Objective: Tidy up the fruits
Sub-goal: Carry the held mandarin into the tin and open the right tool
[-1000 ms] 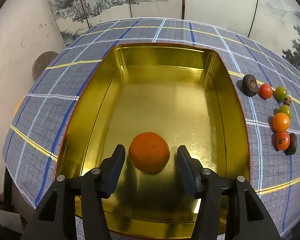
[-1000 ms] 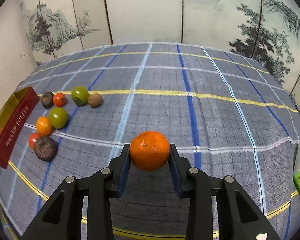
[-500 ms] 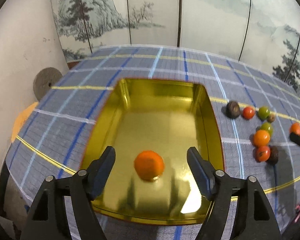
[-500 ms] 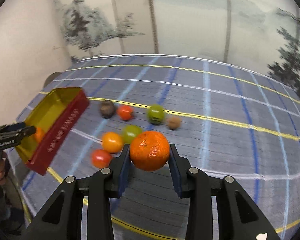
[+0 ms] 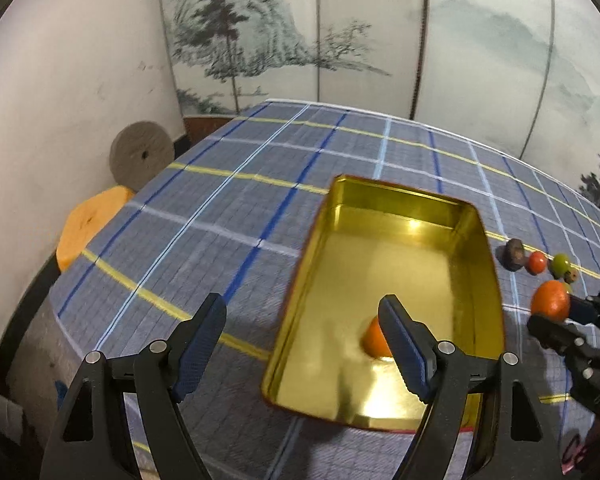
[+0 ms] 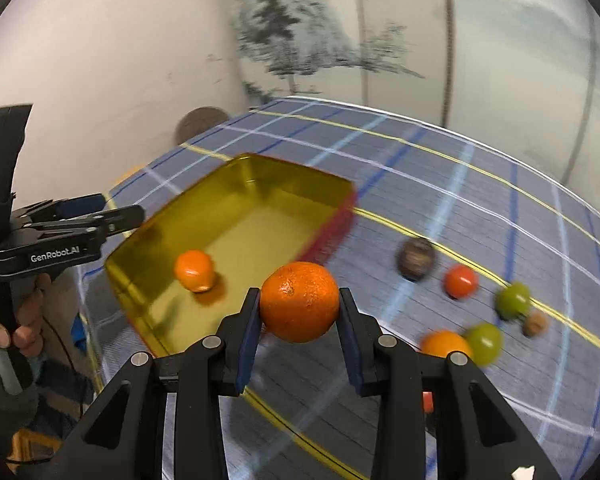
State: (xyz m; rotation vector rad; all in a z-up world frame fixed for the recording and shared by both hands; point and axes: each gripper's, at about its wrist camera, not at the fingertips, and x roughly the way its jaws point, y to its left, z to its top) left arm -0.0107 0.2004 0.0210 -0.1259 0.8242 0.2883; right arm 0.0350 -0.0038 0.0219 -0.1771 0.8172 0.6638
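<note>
A gold tin (image 5: 384,248) lies on the checked tablecloth with one orange (image 5: 374,340) resting on its floor. My left gripper (image 5: 302,304) hangs above the tin's near left corner; its jaws are opening and nothing is between them. My right gripper (image 6: 299,300) is shut on a second orange (image 6: 299,312), held in the air by the tin's (image 6: 260,216) red-sided right edge. The left wrist view shows that gripper (image 5: 572,316) and its orange (image 5: 550,304) coming in from the right. The first orange (image 6: 194,270) also shows in the right wrist view.
Loose on the cloth right of the tin: a dark brown fruit (image 6: 416,258), a red tomato (image 6: 460,280), two green fruits (image 6: 512,300), a small orange one (image 6: 444,344), a small nut (image 6: 535,323). A stone disc (image 5: 142,156) and orange pad (image 5: 88,228) lie past the table's left edge.
My left gripper opened wide, let go of its orange in the tin, and drew back up and left. My right gripper carried its orange leftward, past the loose fruits, to the tin's edge.
</note>
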